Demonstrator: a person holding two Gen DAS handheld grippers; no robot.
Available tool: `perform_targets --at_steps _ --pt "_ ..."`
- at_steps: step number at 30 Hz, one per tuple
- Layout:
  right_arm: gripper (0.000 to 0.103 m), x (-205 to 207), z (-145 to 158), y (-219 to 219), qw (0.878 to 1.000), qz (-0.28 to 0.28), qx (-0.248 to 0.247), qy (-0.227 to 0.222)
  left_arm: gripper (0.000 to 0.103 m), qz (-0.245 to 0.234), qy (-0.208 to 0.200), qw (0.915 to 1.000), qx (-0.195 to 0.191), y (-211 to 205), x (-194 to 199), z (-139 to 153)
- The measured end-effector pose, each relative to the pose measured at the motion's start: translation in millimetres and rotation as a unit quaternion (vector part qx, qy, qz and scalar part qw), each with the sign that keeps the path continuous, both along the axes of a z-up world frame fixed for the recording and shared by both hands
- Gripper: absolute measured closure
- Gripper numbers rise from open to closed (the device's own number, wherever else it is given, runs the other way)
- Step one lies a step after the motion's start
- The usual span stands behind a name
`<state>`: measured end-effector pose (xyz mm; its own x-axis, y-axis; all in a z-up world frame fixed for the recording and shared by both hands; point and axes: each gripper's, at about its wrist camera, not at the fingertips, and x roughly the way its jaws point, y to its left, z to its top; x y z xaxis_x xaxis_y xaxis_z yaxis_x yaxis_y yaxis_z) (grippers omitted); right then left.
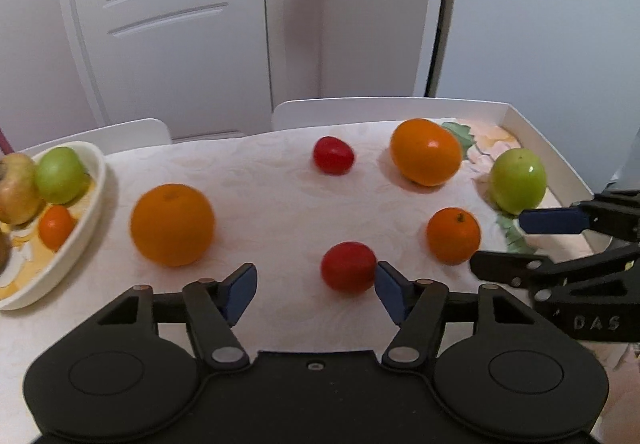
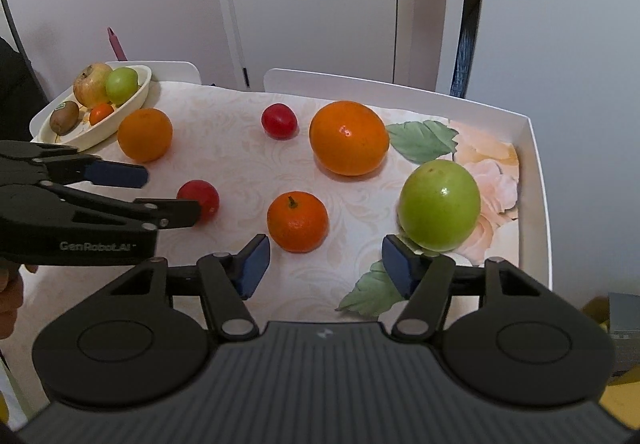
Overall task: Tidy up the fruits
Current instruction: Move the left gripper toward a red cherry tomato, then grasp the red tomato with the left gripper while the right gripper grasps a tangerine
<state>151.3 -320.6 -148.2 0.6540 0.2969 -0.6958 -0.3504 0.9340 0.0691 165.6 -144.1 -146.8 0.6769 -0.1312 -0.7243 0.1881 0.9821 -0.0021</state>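
**Two half-open grippers among loose, round fruit**

The left gripper [image 1: 316, 286] hangs low over the tabletop [image 1: 260, 180] with its fingers [image 1: 240, 290] partly open and nothing gripped. The near tomato [image 1: 348, 271] lies just beside the right-hand pad, possibly touching its tip, and is not centred in the gap. The right gripper [image 2: 324, 264] is also partly open and empty. The mandarin [image 2: 297, 222] sits just ahead of its gap, and the green apple [image 2: 439, 204] is close to its right-hand pad.

Still loose on the tabletop are two oranges [image 2: 348, 138] [image 2: 145, 134], a far tomato [image 2: 279, 120], the near tomato, the mandarin and the green apple. The dish [image 2: 132, 106] at the far left already holds an apple, a green fruit, a kiwi and a small mandarin.

The main risks, as I judge them:

- Closing the left fingers now would likely catch the near tomato off-centre. It could squirt sideways and roll towards the mandarin.
- A soft tomato may bruise or split under a hard squeeze.
- The right pad could nudge the green apple while going for the mandarin. The raised tray rim [image 2: 534, 164] should stop a roll that way.
- The two grippers are working close together, so they could collide.
- The dish is getting crowded, and a fruit dropped on top could roll out.
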Motion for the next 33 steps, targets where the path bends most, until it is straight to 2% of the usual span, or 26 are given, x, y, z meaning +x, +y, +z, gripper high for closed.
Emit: perform_targets --at_steps 5,7,9,10,26,28,29,33 --pt "0.029 3.7 -4.4 -1.0 1.0 0.006 0.006 0.003 0.043 -0.017 0.005 0.9998 0.002 -13.1 5.4 -4.1" --pt "0.03 6.0 -6.0 -1.4 1.0 0.008 0.007 0.004 0.05 -0.022 0.008 0.9997 -0.001 -16.2 7.0 -6.0" --pt "0.031 7.9 -7.2 -1.0 1.0 0.01 0.008 0.005 0.064 -0.024 0.014 0.9996 -0.003 -18.2 9.3 -8.2" --pt "0.031 8.8 -7.4 -1.0 1.0 0.011 0.008 0.005 0.068 -0.024 0.016 0.9996 -0.002 -19.0 10.0 -9.3" --pt "0.039 17.0 -9.0 8.7 0.999 0.029 0.015 -0.002 0.068 0.002 0.017 0.9998 0.005 -4.7 5.7 -8.5" --pt "0.043 18.2 -9.9 10.7 0.999 0.03 0.013 0.0 0.068 0.006 0.017 0.9998 0.004 -2.4 4.0 -8.0" --pt "0.05 19.1 -10.4 11.8 0.999 0.034 0.015 0.003 0.068 0.007 0.017 0.9998 0.004 -1.2 3.1 -7.7" --pt "0.051 19.1 -6.8 18.2 0.999 0.036 0.008 0.0 0.068 0.017 0.014 0.9998 0.002 5.4 -1.0 -4.2"
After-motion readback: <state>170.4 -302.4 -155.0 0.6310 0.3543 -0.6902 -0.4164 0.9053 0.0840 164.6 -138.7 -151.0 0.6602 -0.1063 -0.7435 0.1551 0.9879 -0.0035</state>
